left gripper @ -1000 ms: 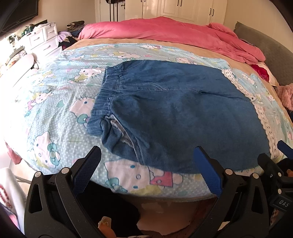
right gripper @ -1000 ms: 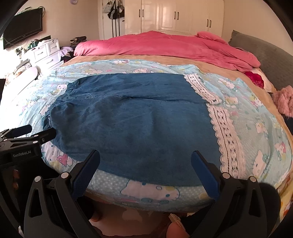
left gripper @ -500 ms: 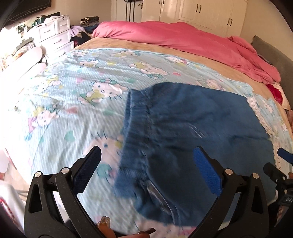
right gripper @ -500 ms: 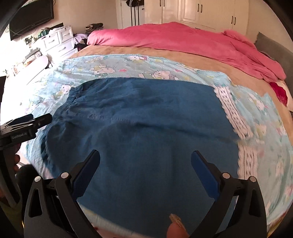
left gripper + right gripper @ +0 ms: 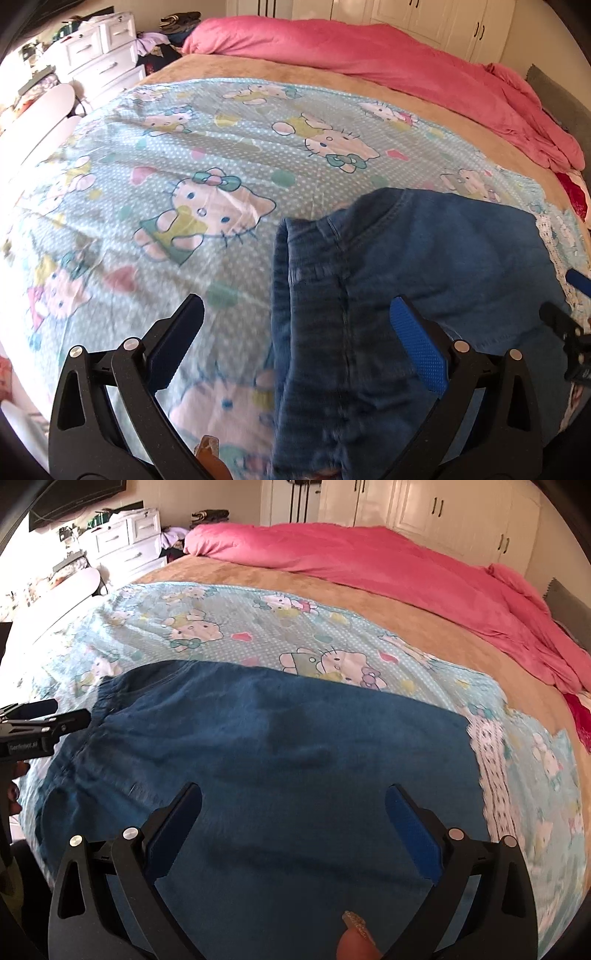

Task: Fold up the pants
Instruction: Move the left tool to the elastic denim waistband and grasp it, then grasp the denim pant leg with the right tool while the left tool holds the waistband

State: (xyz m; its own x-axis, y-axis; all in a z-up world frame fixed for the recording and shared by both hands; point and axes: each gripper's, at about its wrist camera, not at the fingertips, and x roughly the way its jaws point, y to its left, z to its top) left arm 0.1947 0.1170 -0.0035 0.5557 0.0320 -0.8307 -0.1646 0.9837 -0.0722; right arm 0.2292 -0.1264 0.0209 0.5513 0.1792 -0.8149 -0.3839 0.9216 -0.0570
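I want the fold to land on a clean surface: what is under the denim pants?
The denim pants lie on a blue cartoon-cat sheet, itself over a tan blanket. Anything directly beneath the denim is covered.

both wrist cams close above bed [image 5: 229, 155], facing headboard, pants [image 5: 295, 760] shared

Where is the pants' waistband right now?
In the left wrist view, the waistband lies on the cartoon sheet, just ahead of the open left gripper.
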